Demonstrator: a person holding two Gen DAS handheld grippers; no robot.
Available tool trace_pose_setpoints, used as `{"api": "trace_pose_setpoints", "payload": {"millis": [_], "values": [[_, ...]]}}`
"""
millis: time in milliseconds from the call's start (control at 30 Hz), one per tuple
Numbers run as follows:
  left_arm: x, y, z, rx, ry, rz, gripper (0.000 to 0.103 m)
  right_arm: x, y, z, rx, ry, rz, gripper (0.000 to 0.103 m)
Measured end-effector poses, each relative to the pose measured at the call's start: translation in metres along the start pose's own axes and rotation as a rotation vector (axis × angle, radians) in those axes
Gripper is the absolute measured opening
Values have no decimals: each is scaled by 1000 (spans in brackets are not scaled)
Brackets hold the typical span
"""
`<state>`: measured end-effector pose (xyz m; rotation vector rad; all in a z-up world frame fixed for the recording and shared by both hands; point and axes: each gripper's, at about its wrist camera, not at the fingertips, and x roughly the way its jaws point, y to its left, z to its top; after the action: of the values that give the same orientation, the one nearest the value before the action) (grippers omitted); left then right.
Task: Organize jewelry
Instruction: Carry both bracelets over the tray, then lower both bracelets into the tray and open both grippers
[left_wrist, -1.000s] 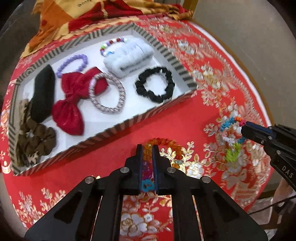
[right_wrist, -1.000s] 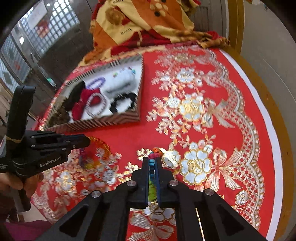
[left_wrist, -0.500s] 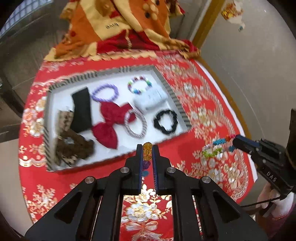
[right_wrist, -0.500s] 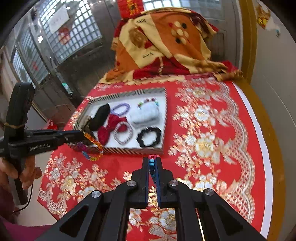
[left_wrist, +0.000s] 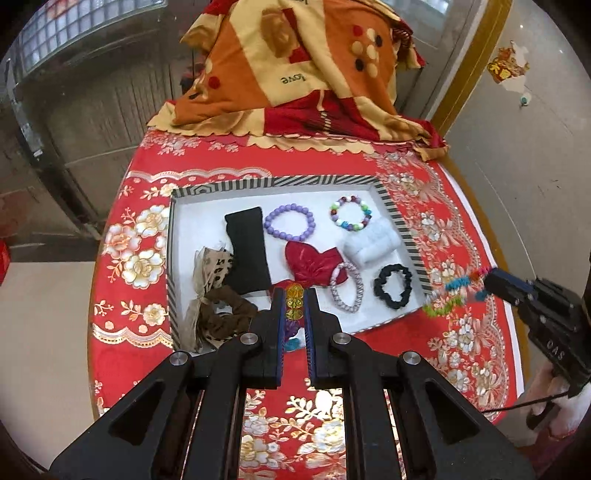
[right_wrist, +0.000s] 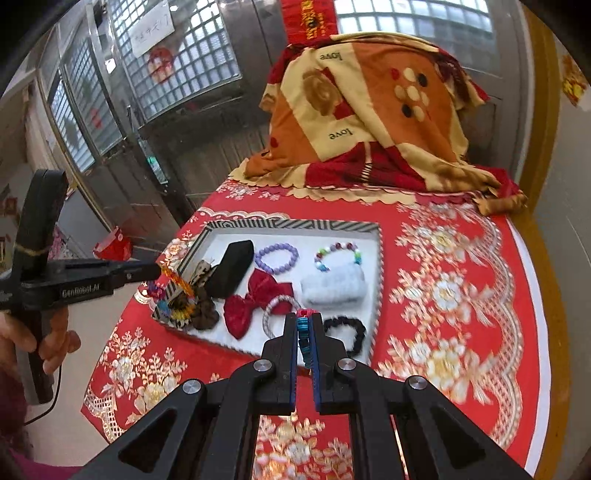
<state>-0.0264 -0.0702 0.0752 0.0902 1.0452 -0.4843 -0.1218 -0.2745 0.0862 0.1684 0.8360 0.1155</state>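
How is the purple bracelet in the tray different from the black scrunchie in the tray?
The purple bracelet is a ring of smooth round beads; the black scrunchie is ruffled fabric. The bracelet is pale lilac, the scrunchie plain black. The bracelet lies toward the far side of the tray, beside the black pouch; the scrunchie lies at the near right corner. Both lie flat as open loops on the white floor, and neither tool holds them.
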Motion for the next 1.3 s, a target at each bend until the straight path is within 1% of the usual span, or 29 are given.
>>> {"api": "trace_pose_setpoints", "payload": {"millis": [200, 433, 600, 667, 800, 1000, 1200, 1267, 1300], "values": [[18, -6, -2, -6, 38, -27, 8, 32, 8, 29, -32, 24, 13, 6], [50, -16, -6, -20, 102, -80, 8, 76, 19, 65, -65, 61, 34, 6], [72, 0, -11, -59, 142, -55, 8, 111, 26, 80, -86, 105, 49, 6], [79, 9, -14, -74, 150, -33, 8, 125, 26, 85, -91, 123, 58, 6], [86, 19, -17, -88, 161, -17, 8, 154, 22, 93, -88, 160, 66, 5], [94, 24, -16, -92, 169, -16, 8, 203, -6, 95, -51, 241, 9, 5], [99, 22, -15, -86, 164, -3, 8, 226, -24, 92, -11, 265, -30, 6], [100, 21, -15, -81, 163, 9, 11, 226, -25, 90, 0, 268, -27, 6], [101, 20, -15, -81, 163, 14, 18, 225, -24, 90, -1, 261, -23, 8]]}}
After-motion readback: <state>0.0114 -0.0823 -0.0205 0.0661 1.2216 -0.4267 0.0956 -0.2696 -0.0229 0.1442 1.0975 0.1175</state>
